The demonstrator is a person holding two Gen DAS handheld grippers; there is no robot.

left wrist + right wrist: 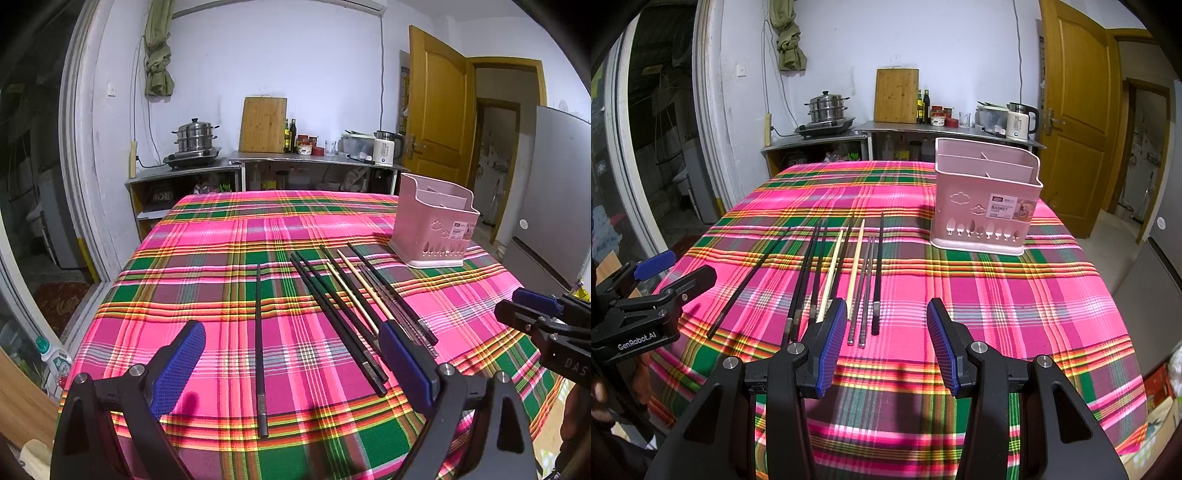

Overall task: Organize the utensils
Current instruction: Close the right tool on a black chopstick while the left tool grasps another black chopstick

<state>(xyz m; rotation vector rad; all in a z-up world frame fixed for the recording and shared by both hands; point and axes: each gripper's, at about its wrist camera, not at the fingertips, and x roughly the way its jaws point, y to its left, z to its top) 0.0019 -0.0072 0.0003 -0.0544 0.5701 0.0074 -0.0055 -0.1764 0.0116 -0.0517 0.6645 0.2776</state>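
Several chopsticks lie on the plaid tablecloth: one lone black chopstick (259, 343) (750, 281) apart on the left, then black chopsticks (334, 321) (809, 275), two pale wooden chopsticks (360, 291) (857, 266) and two metal chopsticks (866, 288). A pink utensil basket (436, 225) (984, 201) with dividers stands empty at the far right. My left gripper (291, 365) is open above the lone black chopstick's near half. My right gripper (886, 347) is open, empty, just right of the chopsticks' near ends. Each gripper shows in the other's view: the right (524, 306), the left (676, 273).
The table (1015, 302) has a pink-green plaid cloth and drops off at the near edge. Behind it, a steel counter (310, 158) carries a steamer pot, cutting board, bottles and kettle. A wooden door (1075, 110) stands open at right.
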